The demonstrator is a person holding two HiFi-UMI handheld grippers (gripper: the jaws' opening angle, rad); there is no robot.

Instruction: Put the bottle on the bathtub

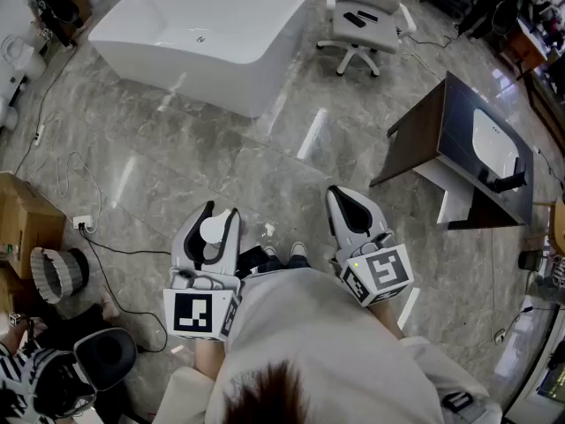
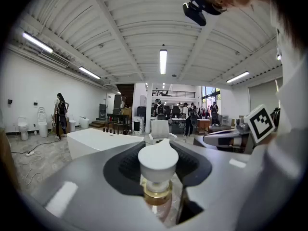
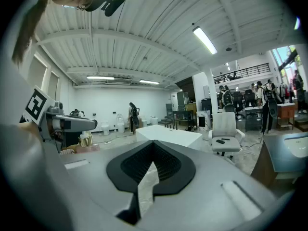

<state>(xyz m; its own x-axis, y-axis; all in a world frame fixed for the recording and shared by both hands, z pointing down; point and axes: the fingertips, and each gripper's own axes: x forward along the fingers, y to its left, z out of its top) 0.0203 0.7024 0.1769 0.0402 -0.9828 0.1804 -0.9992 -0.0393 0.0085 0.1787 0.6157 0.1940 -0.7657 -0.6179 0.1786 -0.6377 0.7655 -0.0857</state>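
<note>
A bottle (image 1: 212, 230) with a white rounded cap, a gold collar and a clear body (image 2: 158, 160) stands upright between the jaws of my left gripper (image 1: 220, 214), which is shut on it. My right gripper (image 1: 339, 193) is held beside it at about the same height, shut and empty, its dark pads meeting at the tips (image 3: 154, 143). The white bathtub (image 1: 199, 34) stands on the floor well ahead and a little to the left of both grippers. It also shows in the left gripper view as a white block (image 2: 96, 141).
A white office chair (image 1: 362, 25) stands right of the tub. A dark vanity cabinet with a sink (image 1: 459, 140) is at the right. A cardboard box (image 1: 22, 223), a power strip with cables (image 1: 84, 223) and a white ring-shaped item (image 1: 53, 272) lie at the left.
</note>
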